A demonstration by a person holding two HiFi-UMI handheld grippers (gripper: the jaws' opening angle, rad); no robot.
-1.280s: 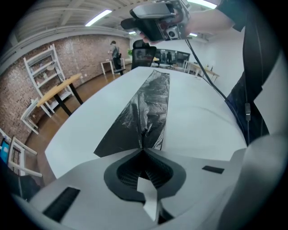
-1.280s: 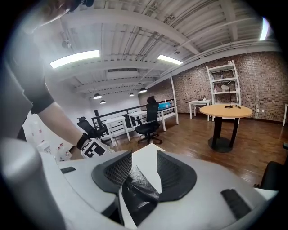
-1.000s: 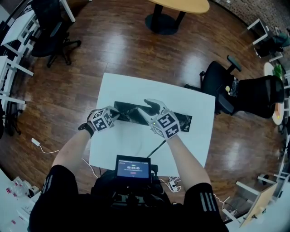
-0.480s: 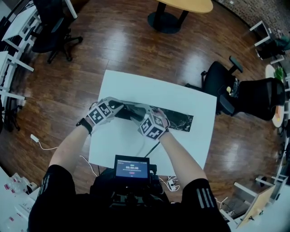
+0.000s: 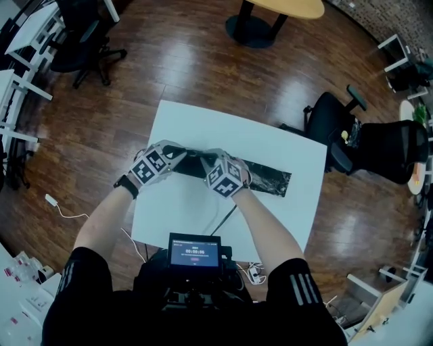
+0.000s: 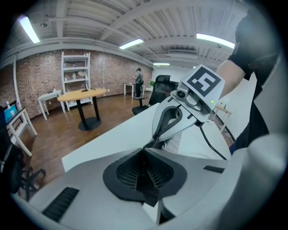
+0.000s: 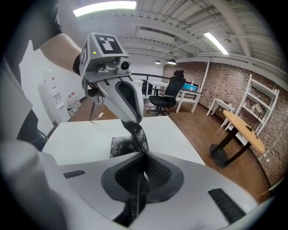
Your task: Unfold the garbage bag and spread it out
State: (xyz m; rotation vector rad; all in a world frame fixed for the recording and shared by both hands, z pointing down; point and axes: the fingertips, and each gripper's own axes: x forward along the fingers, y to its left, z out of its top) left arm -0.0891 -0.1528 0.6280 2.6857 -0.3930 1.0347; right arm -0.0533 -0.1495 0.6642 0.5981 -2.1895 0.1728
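Squeezing the long black folded plastic garbage bag (image 5: 267,179) tight in the left gripper (image 6: 144,150), over the middle of the white square table (image 5: 203,128). Just closing the right gripper (image 7: 145,155) tight on the same strip, right beside. Leaving bare tabletop open out to every edge.

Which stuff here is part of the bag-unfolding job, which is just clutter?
In use: garbage bag, left gripper, right gripper (both shut on it), white table.
Lying about: office chairs, round wooden table, floor cable.

Glossy, seemingly thin plastic garbage bag (image 5: 267,180)
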